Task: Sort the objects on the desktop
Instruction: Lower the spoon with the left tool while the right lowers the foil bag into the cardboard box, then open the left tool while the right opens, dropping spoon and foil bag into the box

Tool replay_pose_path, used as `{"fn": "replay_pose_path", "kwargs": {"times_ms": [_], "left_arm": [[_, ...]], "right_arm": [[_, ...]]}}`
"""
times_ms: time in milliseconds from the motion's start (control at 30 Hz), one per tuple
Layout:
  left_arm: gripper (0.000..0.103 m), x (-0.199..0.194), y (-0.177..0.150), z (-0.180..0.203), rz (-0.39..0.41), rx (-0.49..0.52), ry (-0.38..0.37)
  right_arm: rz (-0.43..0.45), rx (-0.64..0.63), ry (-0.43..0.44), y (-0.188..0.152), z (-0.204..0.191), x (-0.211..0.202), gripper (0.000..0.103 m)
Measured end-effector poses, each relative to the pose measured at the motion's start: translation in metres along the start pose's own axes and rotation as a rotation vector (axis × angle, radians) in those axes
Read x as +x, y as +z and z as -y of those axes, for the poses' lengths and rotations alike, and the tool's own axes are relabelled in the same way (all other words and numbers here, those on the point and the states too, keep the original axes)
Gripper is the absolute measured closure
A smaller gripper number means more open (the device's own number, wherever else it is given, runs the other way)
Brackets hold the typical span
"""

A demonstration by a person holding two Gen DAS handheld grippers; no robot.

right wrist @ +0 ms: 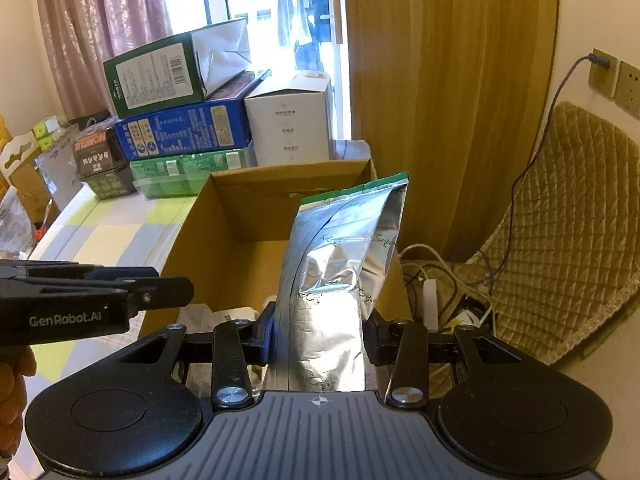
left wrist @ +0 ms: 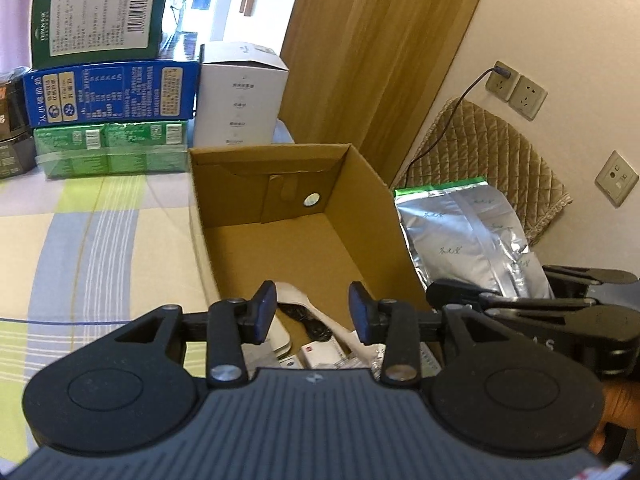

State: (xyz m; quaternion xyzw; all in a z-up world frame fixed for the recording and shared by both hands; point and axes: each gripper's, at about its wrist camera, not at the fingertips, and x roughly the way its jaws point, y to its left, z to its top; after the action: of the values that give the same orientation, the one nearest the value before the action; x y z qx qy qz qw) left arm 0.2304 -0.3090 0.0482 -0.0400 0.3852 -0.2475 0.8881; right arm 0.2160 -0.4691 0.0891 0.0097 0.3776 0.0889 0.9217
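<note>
A brown cardboard box (left wrist: 372, 184) stands open on the checked tablecloth; its far half is bare, and white items and packets (left wrist: 320, 336) lie at its near end. My left gripper (left wrist: 312, 312) hangs open over that near end with nothing between its fingers. My right gripper (right wrist: 320, 336) is shut on a silver foil pouch (right wrist: 340, 264) with a green top edge, held upright above the box's (right wrist: 224, 216) right wall. From the left wrist view the same pouch (left wrist: 468, 236) shows just right of the box, with the right gripper (left wrist: 520, 308) below it.
Stacked green, blue and clear-wrapped cartons (left wrist: 108, 92) and a white box (left wrist: 240, 96) stand behind the cardboard box. A quilted chair (right wrist: 560, 232), cables (right wrist: 432, 276) and wall sockets (left wrist: 516, 88) lie to the right. A wooden door panel (right wrist: 440, 80) rises behind.
</note>
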Motion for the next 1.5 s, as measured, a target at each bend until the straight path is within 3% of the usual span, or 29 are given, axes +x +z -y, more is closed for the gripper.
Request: {"fn": "replay_pose_path", "kwargs": {"times_ms": [333,433,500,667,967,1167,1500], "left_arm": [[0.067,-0.011,-0.002,-0.009,0.015,-0.004,0.014],[0.056,-0.015,-0.002,-0.011,0.023,-0.003,0.026],[0.038,-0.017,-0.003,-0.013,0.030,-0.003,0.040],[0.023,-0.024,-0.008,-0.017,0.034,-0.006,0.065],[0.002,-0.045,-0.033,-0.014,0.030,-0.005,0.085],[0.001,-0.069,-0.052,-0.009,0.040,0.002,0.099],[0.001,-0.106,-0.092,0.007,0.001,0.001,0.146]], "right_arm": [[0.001,-0.019,0.015,0.012,-0.014,0.007,0.064],[0.014,-0.024,0.037,0.018,-0.018,0.009,0.063],[0.034,-0.025,0.044,0.021,-0.019,0.007,0.049],[0.088,-0.021,0.022,0.021,-0.019,-0.006,0.043],[0.089,0.018,-0.004,-0.007,-0.014,-0.032,0.023],[0.110,0.024,-0.050,-0.032,-0.014,-0.060,0.003],[0.084,0.058,-0.102,-0.085,-0.024,-0.105,0.002]]}}
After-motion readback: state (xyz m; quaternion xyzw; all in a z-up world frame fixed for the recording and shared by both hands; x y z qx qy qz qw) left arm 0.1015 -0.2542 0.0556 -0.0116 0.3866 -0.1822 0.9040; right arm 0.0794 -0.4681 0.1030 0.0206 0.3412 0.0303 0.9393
